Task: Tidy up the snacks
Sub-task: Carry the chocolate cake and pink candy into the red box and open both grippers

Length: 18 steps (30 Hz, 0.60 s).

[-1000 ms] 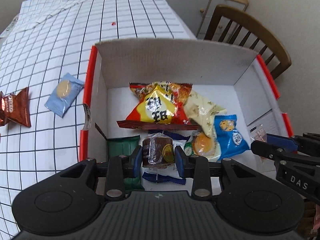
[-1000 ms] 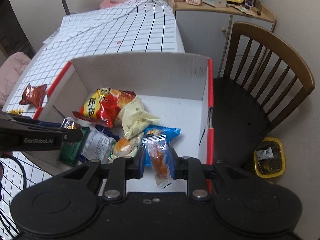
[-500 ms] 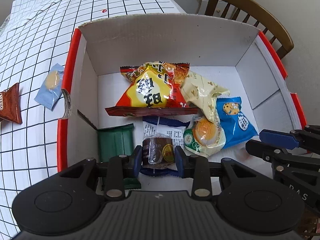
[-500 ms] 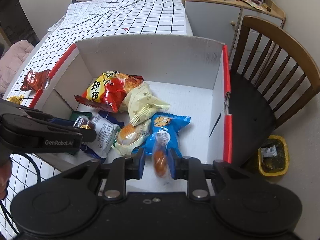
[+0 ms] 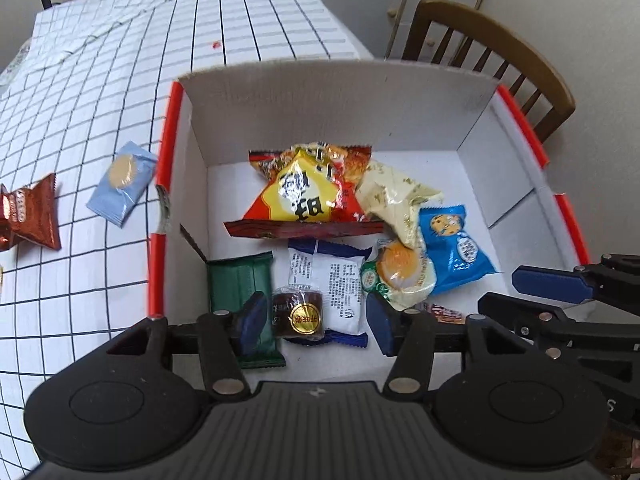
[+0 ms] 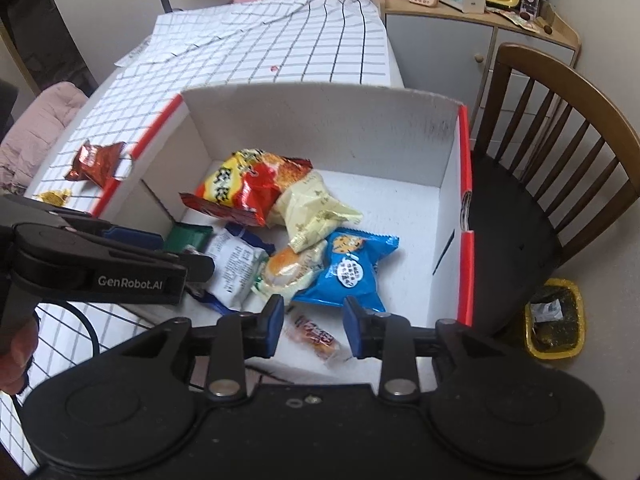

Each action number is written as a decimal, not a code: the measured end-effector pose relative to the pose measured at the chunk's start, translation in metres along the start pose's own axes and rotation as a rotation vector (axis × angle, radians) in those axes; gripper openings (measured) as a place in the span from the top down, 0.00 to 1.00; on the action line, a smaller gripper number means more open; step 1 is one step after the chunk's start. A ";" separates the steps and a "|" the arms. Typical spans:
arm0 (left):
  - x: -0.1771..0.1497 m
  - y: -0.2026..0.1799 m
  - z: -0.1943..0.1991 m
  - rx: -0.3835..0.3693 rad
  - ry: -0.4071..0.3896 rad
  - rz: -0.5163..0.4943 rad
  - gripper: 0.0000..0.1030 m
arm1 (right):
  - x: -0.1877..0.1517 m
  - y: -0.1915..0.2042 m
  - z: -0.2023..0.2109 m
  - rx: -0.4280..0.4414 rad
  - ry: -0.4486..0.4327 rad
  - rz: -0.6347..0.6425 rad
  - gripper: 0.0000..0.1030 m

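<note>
Left wrist view: your left gripper (image 5: pixel 314 322) has just been opening; its jaws stand wide, the brown cake (image 5: pixel 298 312) loose between them on the white packet (image 5: pixel 326 280) in the box (image 5: pixel 332 108). Only here: 1 pale blue packet (image 5: pixel 122 182) outside on the checked cloth (image 5: pixel 80 120).

Right wrist view: your right gripper (image 6: pixel 314 324) has just been opening; jaws narrowly parted, the orange snack stick (image 6: pixel 316 336) lying free on the box floor beneath. Only here: a yellow bin (image 6: pixel 554 320) beside the chair (image 6: pixel 560 152).
</note>
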State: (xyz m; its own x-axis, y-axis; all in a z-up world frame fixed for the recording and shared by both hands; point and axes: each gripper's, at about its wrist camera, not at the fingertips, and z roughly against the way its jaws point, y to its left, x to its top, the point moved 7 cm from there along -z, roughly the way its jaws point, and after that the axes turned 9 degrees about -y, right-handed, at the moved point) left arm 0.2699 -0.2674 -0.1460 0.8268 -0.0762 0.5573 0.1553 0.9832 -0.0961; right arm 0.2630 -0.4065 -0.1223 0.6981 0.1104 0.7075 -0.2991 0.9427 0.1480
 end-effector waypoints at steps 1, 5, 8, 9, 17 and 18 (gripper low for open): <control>0.001 0.000 0.006 0.000 -0.013 0.001 0.45 | 0.001 0.002 0.004 0.003 -0.009 -0.001 0.66; 0.004 0.002 0.024 -0.008 -0.051 0.005 0.45 | 0.006 0.007 0.020 0.016 -0.040 -0.006 0.62; 0.007 0.005 0.041 -0.018 -0.082 0.009 0.45 | 0.011 0.013 0.033 0.027 -0.066 -0.005 0.57; 0.007 0.005 0.045 -0.020 -0.090 0.010 0.45 | 0.012 0.015 0.038 0.028 -0.077 -0.003 0.56; 0.010 0.017 0.087 -0.045 -0.165 0.024 0.41 | 0.030 0.036 0.069 0.044 -0.171 0.011 0.37; 0.010 0.020 0.092 -0.048 -0.175 0.027 0.37 | 0.032 0.040 0.072 0.049 -0.179 0.014 0.37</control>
State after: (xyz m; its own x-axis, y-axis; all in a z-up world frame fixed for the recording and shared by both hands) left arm 0.2319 -0.2331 -0.0666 0.7250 -0.0160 0.6885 0.1639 0.9750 -0.1499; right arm 0.2264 -0.3879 -0.0434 0.5683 0.0619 0.8205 -0.3426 0.9244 0.1676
